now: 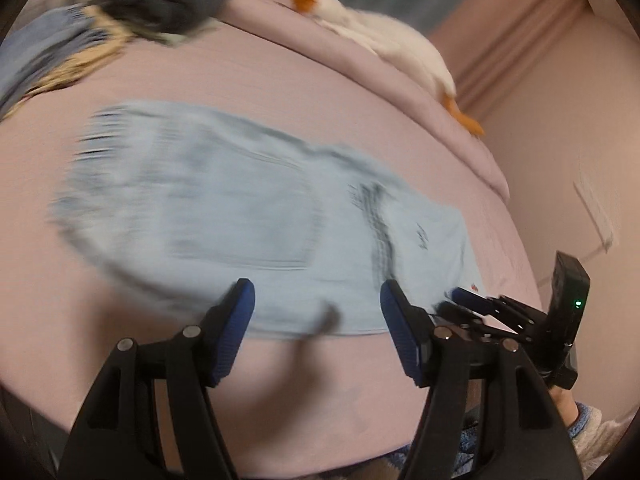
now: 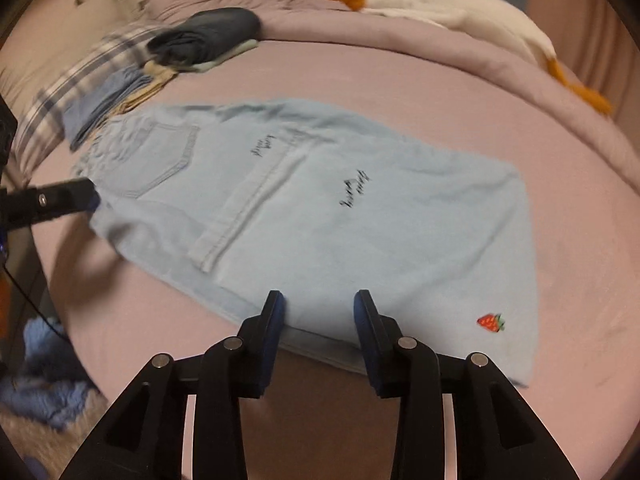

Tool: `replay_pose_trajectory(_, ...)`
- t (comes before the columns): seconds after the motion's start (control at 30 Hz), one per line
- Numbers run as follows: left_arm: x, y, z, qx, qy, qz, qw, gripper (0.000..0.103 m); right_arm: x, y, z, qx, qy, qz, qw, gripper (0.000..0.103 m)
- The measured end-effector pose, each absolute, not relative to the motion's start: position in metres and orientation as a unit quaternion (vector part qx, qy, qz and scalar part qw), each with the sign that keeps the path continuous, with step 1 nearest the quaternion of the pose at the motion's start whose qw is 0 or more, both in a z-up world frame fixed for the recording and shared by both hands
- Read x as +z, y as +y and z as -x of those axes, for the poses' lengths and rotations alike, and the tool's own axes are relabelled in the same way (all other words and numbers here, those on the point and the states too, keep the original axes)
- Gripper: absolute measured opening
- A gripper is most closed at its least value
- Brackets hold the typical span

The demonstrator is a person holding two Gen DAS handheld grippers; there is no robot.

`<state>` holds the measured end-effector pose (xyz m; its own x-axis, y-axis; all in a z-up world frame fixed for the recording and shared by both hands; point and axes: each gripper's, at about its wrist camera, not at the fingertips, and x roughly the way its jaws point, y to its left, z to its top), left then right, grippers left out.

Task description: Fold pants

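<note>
The light blue denim pants (image 2: 320, 208) are lying flat on the pink bed sheet (image 2: 520, 92), already doubled over into a broad, roughly rectangular stack, with a back pocket (image 2: 160, 160) facing up at the far left and a small strawberry patch (image 2: 491, 322) near the closest right corner.

The right gripper (image 2: 318, 320) is hovering just over the near edge of the denim with its blue-padded fingers (image 2: 276, 320) standing apart, holding nothing. The left gripper (image 1: 316, 308) is likewise spread wide above the near edge of the pants, empty.

Judging from how it is lying, the denim is looking fairly heavy and stiff for cloth: it is holding flat layers and crisp hems rather than slumping, so it should be dragging little and keeping a crease. It is not fragile or slippery. The stacked near edge, or the two near corners, seem the sensible places to pinch, taking all layers at once so none is sliding out.

The left wrist view is smearing badly, so seams and embroidered lettering (image 2: 356, 192) are unreadable there. Whether either gripper is touching the fabric cannot be told. A clothes pile (image 2: 120, 80) and a white plush goose (image 2: 460, 12) are sitting far back, and the bed's near edge is hiding behind the gripper bodies.
</note>
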<state>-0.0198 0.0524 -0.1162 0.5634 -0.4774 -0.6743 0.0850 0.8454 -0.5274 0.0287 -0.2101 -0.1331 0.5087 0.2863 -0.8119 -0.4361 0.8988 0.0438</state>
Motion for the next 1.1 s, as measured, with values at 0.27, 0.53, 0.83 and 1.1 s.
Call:
replay_pose_trajectory(0.27, -0.144, 0.133, 0.035, -0.073, 0.445, 0.345, 0.823, 0.065, -0.118, -0.212, -0.055, 0.212, 0.416, 0.011, 0.884, 0.038)
replay_pose_trajectory(0.53, -0.157, 0.137, 0.019, -0.058, 0.44, 0.39, 0.807, 0.065, -0.15, -0.132, -0.047, 0.274, 0.454, 0.069, 0.845, 0.039)
replay_pose_trajectory(0.83, -0.154, 0.137, -0.009, -0.017, 0.403, 0.406, 0.82, 0.079, -0.148, -0.137, -0.05, 0.273, 0.461, 0.041, 0.843, 0.039)
replay_pose_trajectory(1.1, -0.159, 0.147, -0.03, -0.015, 0.409, 0.414, 0.813, 0.05, -0.139, -0.139, -0.053, 0.276, 0.455, 0.039, 0.846, 0.039)
